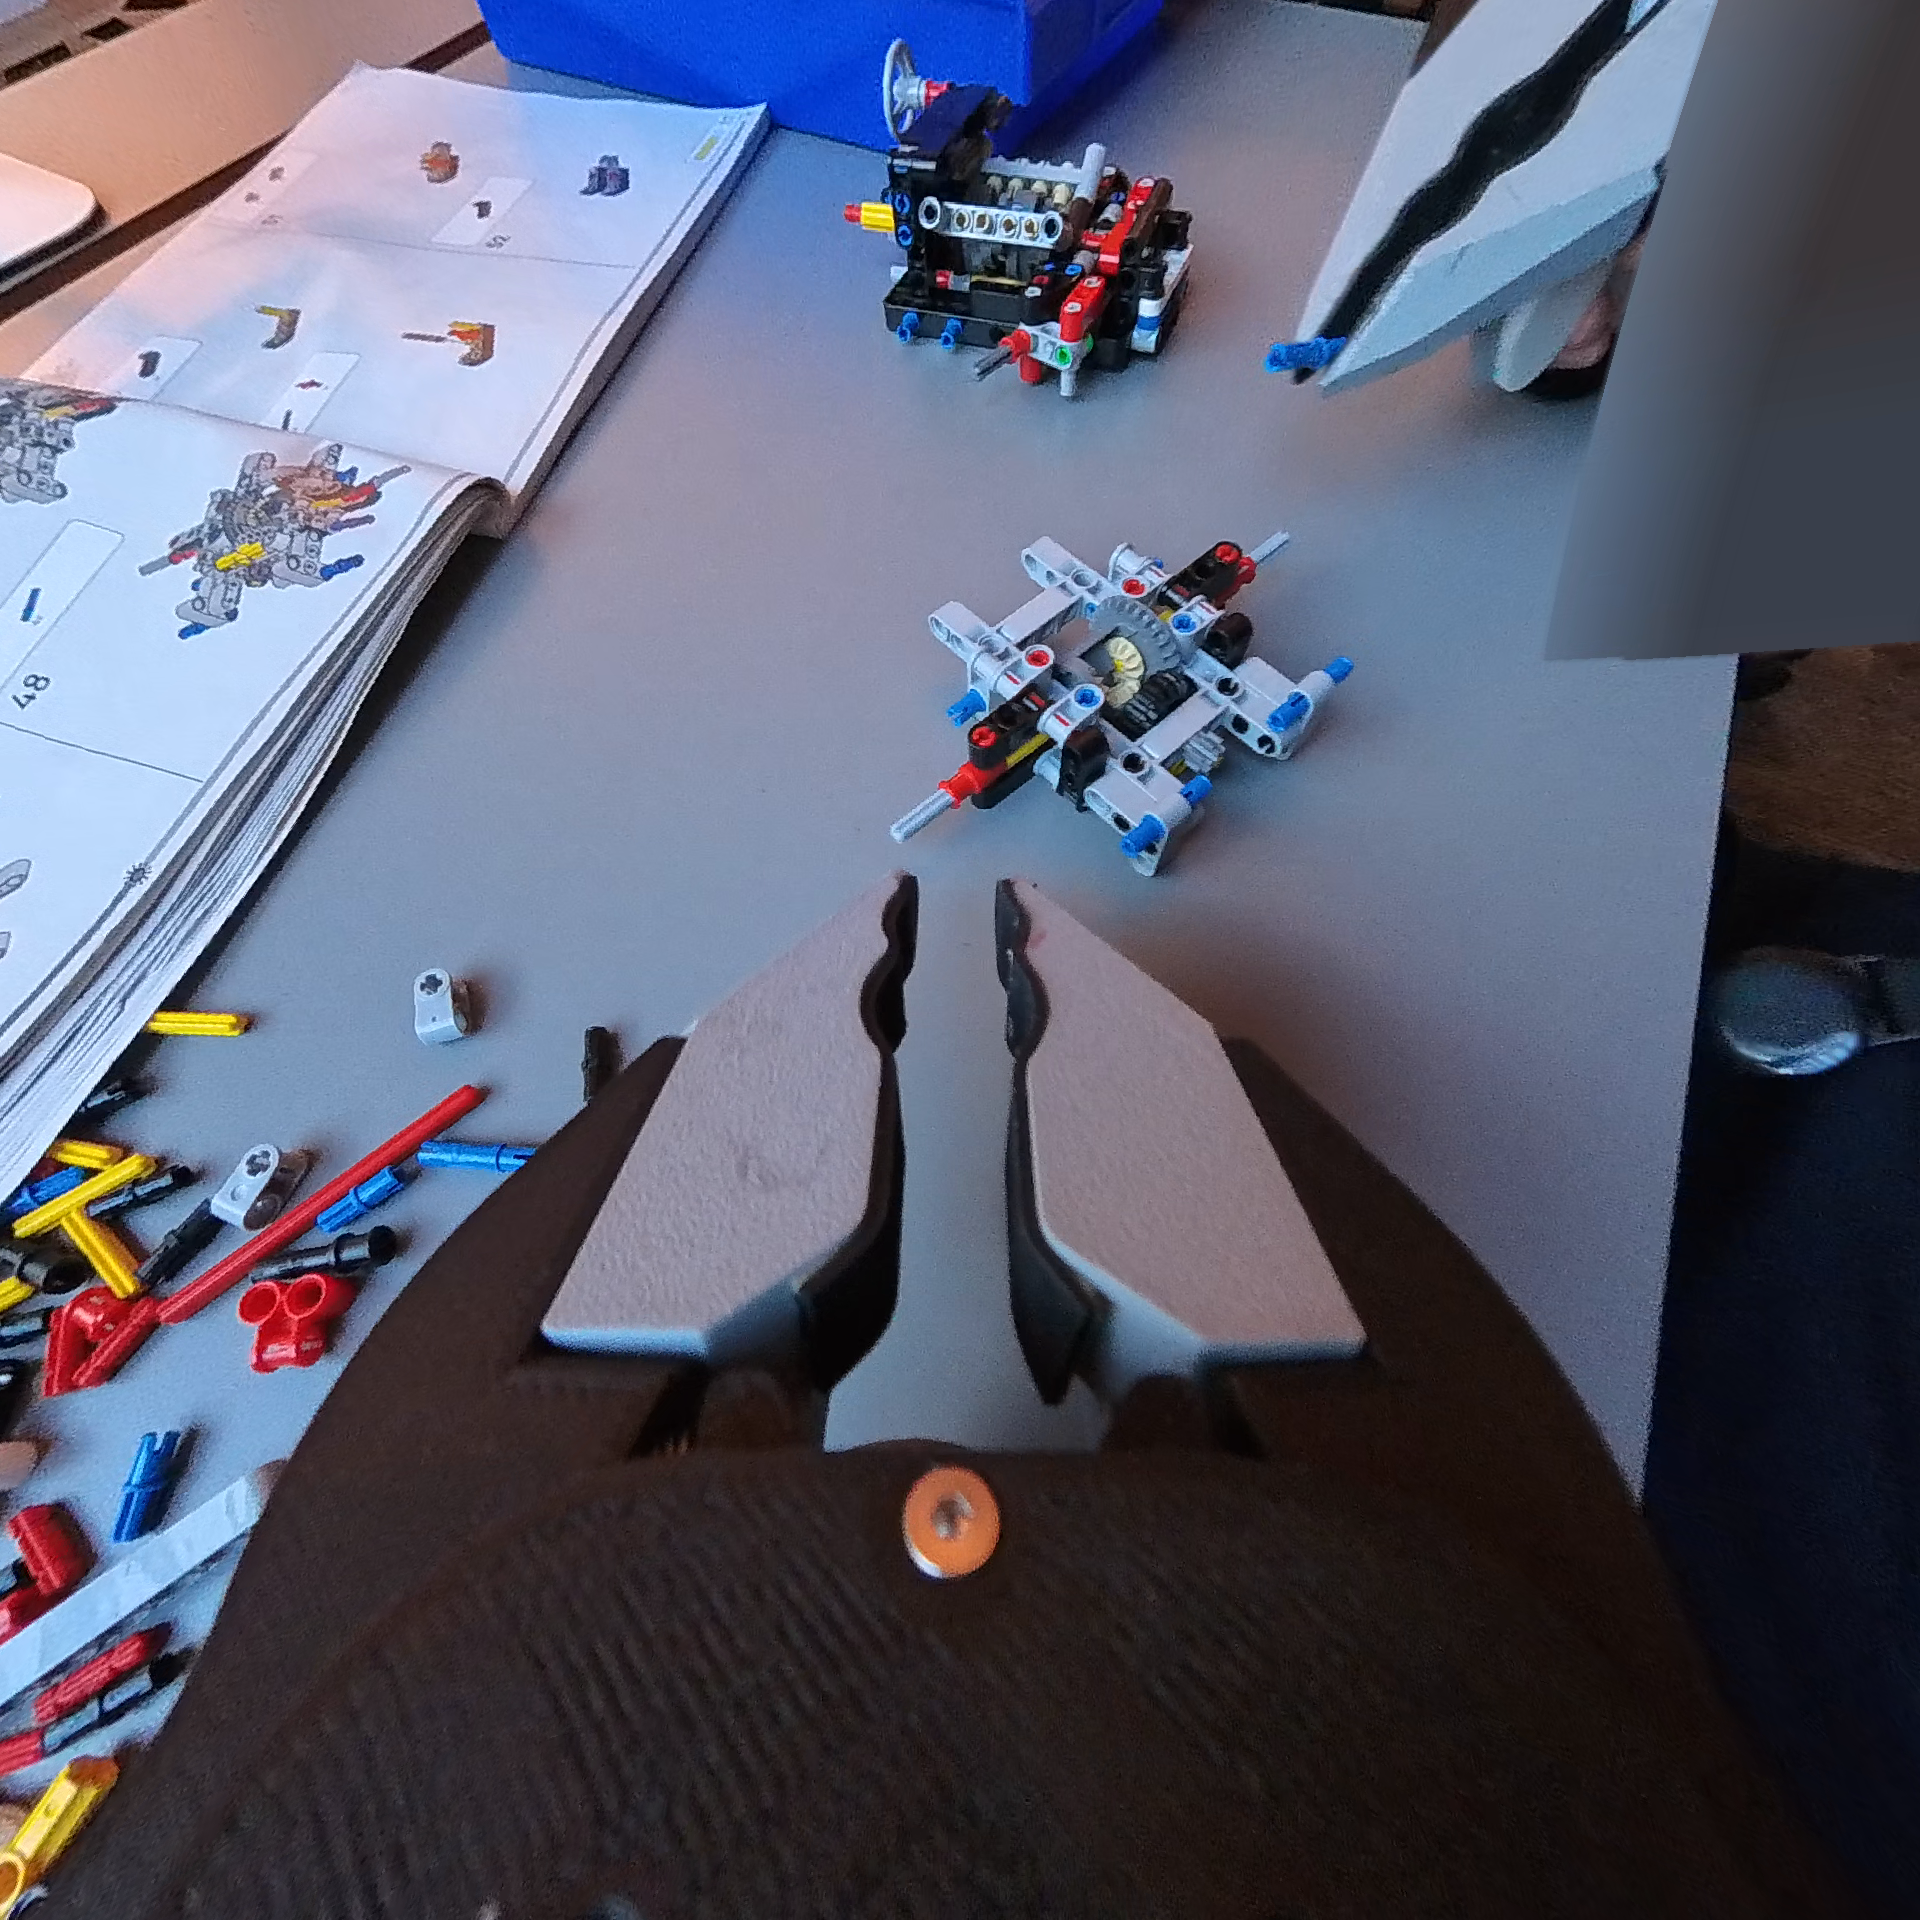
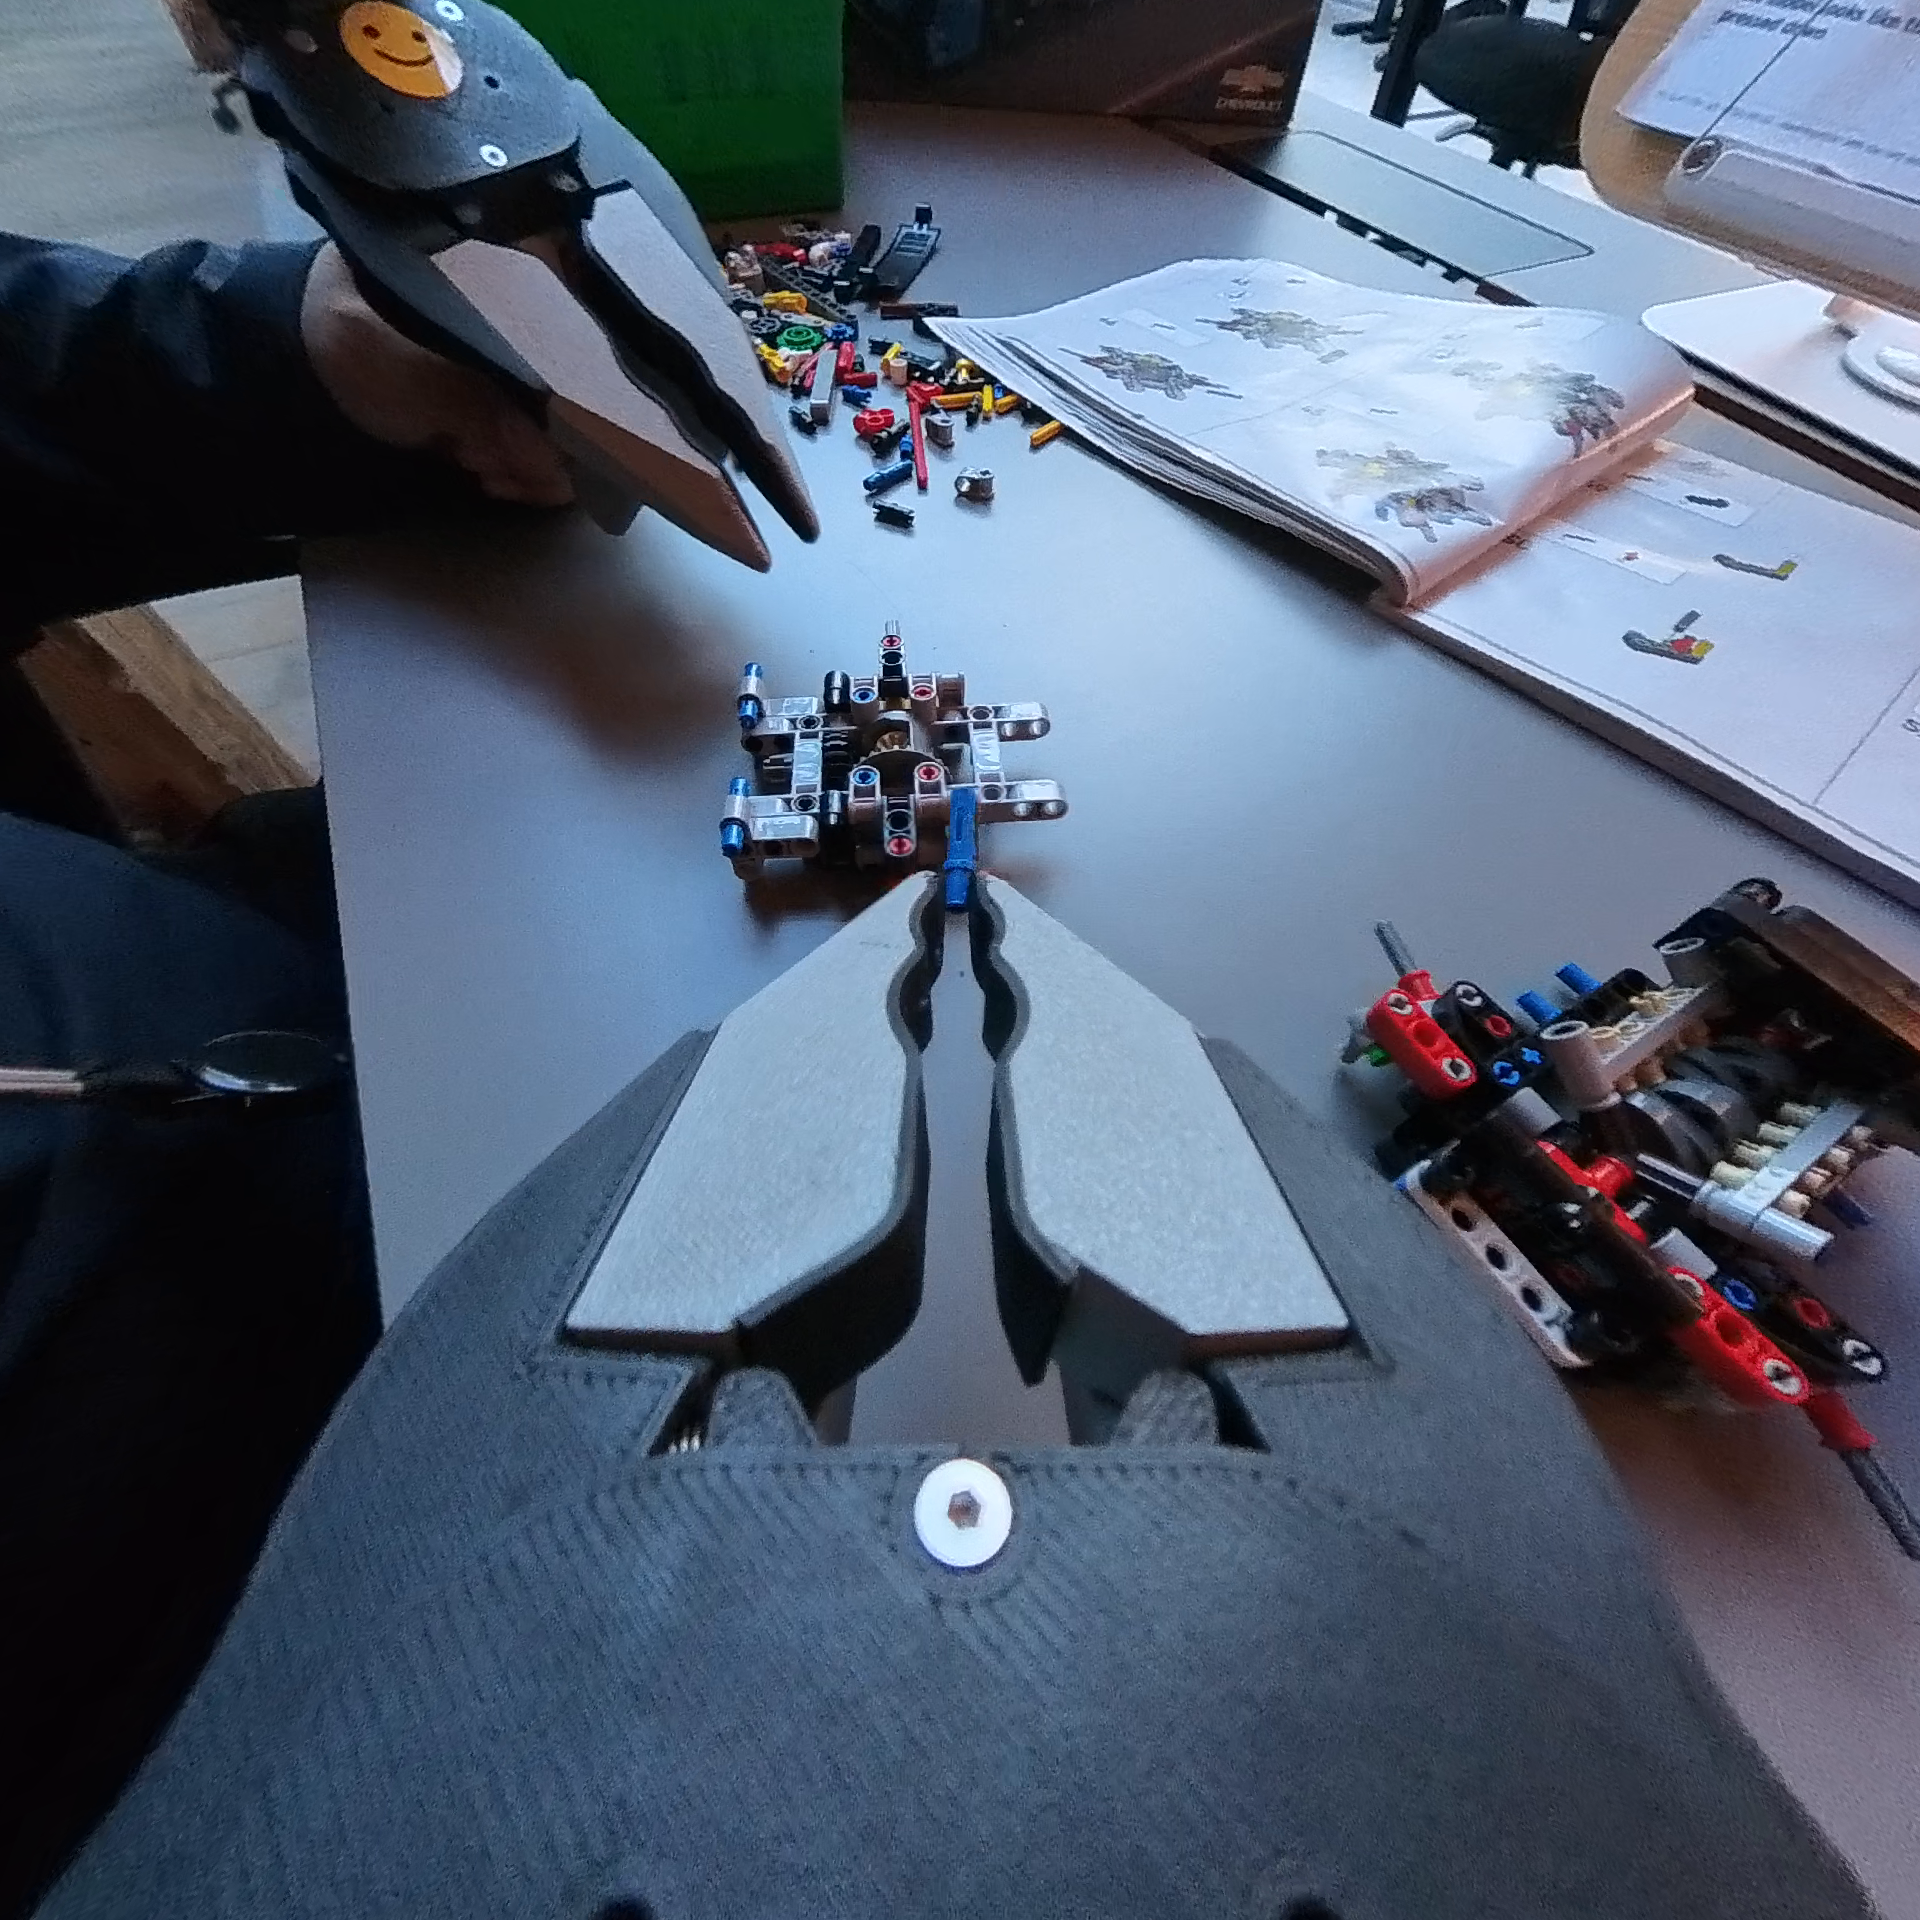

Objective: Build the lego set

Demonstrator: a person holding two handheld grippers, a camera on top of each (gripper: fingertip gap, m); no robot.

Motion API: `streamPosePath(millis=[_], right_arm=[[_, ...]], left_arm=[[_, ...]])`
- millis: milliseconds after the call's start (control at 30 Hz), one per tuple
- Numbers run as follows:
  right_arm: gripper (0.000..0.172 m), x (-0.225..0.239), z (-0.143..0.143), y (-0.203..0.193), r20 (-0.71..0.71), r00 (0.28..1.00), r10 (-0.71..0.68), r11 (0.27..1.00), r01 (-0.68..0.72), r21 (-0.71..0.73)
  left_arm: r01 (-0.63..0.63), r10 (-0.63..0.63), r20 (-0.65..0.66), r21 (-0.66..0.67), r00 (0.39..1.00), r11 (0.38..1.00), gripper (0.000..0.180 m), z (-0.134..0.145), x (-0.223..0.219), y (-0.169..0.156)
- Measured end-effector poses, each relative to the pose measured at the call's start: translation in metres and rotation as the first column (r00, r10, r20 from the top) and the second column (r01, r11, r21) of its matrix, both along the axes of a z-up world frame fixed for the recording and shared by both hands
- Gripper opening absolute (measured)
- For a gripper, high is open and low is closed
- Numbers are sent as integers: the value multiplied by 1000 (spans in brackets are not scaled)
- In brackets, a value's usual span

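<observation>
My right gripper [image 2: 958, 891] is shut on a small blue pin [image 2: 961, 847], which sticks out past the fingertips toward a grey gear-frame assembly [image 2: 894, 764] lying on the grey table [image 2: 1195, 727]. The left wrist view shows the same right gripper [image 1: 1317, 364] at the upper right with the blue pin [image 1: 1294, 355] at its tip. My left gripper [image 1: 956, 894] is slightly open and empty, hovering just short of the gear-frame assembly [image 1: 1127, 696]. It also shows in the right wrist view [image 2: 779, 540], held by a hand at the upper left.
A larger black and red assembly [image 1: 1039, 270] [image 2: 1652, 1153] sits farther along the table. An open instruction booklet [image 1: 260, 499] [image 2: 1403, 436] lies to one side. Several loose parts [image 1: 208, 1226] [image 2: 883, 384] lie scattered by it. A blue box [image 1: 810, 52] stands behind. Across from one pair of fingers to the other is roughly 15 cm.
</observation>
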State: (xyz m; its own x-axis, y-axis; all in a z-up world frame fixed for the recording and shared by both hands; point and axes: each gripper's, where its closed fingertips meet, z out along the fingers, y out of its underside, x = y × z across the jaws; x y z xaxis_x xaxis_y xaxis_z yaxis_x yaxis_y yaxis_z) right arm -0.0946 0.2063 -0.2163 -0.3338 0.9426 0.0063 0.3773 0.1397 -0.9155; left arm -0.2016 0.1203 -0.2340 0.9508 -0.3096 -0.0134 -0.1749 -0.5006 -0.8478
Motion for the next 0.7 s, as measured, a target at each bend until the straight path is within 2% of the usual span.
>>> streamPosePath(millis=[300,700], right_arm=[[1,2,-2,-12,12,998,59,998,-59,15],[1,2,-6,-15,29,997,69,996,-70,50]], left_arm=[[-35,35,-27,23,999,999,12,2,-4,1],[-17,17,-146,-2,989,1000,11,-7,1,1]])
